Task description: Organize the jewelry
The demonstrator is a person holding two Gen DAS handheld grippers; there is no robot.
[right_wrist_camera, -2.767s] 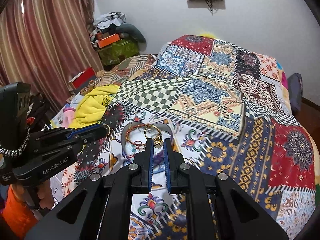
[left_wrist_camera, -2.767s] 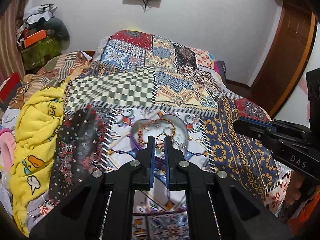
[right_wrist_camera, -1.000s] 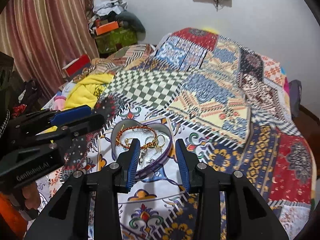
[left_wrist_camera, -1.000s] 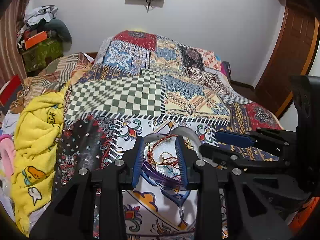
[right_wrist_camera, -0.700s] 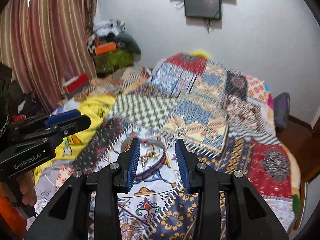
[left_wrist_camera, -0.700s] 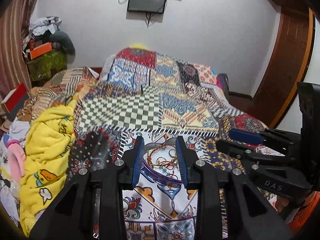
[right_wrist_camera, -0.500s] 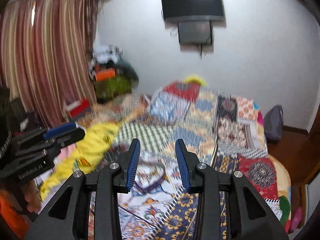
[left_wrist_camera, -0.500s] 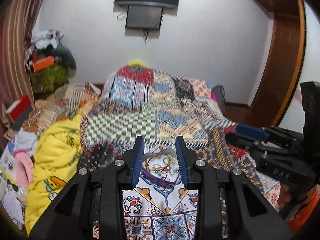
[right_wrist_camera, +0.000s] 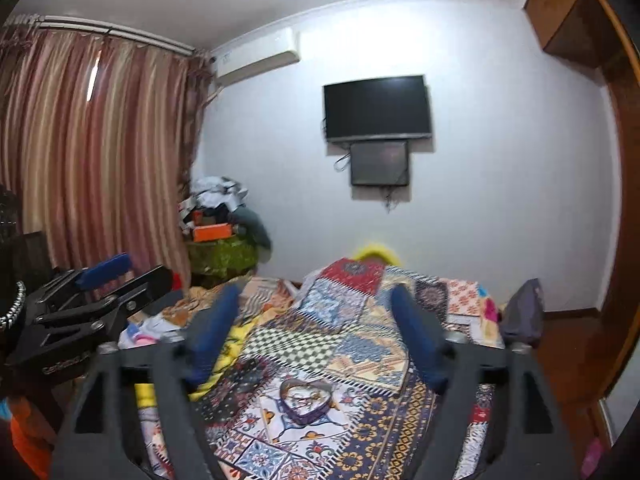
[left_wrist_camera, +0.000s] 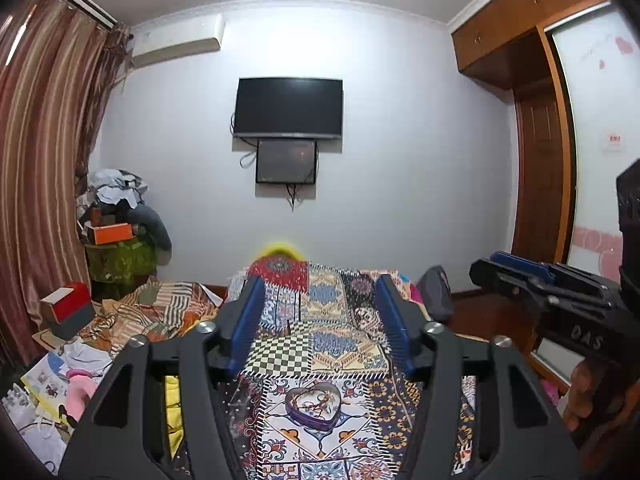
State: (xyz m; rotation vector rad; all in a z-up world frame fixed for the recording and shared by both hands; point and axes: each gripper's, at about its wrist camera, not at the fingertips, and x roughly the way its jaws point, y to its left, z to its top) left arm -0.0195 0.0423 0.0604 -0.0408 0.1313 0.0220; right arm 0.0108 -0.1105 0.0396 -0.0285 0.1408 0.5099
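Note:
A purple heart-shaped tin (left_wrist_camera: 313, 405) holding bracelets and rings lies on the patchwork bedspread (left_wrist_camera: 320, 344); it also shows in the right wrist view (right_wrist_camera: 306, 400). My left gripper (left_wrist_camera: 320, 320) is open and empty, well above and back from the tin. My right gripper (right_wrist_camera: 316, 332) is open and empty, also held high. The right gripper shows at the right of the left wrist view (left_wrist_camera: 552, 292). The left gripper shows at the left of the right wrist view (right_wrist_camera: 100, 292).
A yellow blanket (left_wrist_camera: 173, 416) and loose clutter (left_wrist_camera: 60, 384) lie left of the bed. A piled green cabinet (left_wrist_camera: 120, 252) stands by the curtain (left_wrist_camera: 40, 184). A television (left_wrist_camera: 289, 107) hangs on the far wall. A wooden door (left_wrist_camera: 536, 184) is at the right.
Both grippers opened wide, letting the jewelry go in the tin, then rose and drew back from the bed. The views now take in the whole room.

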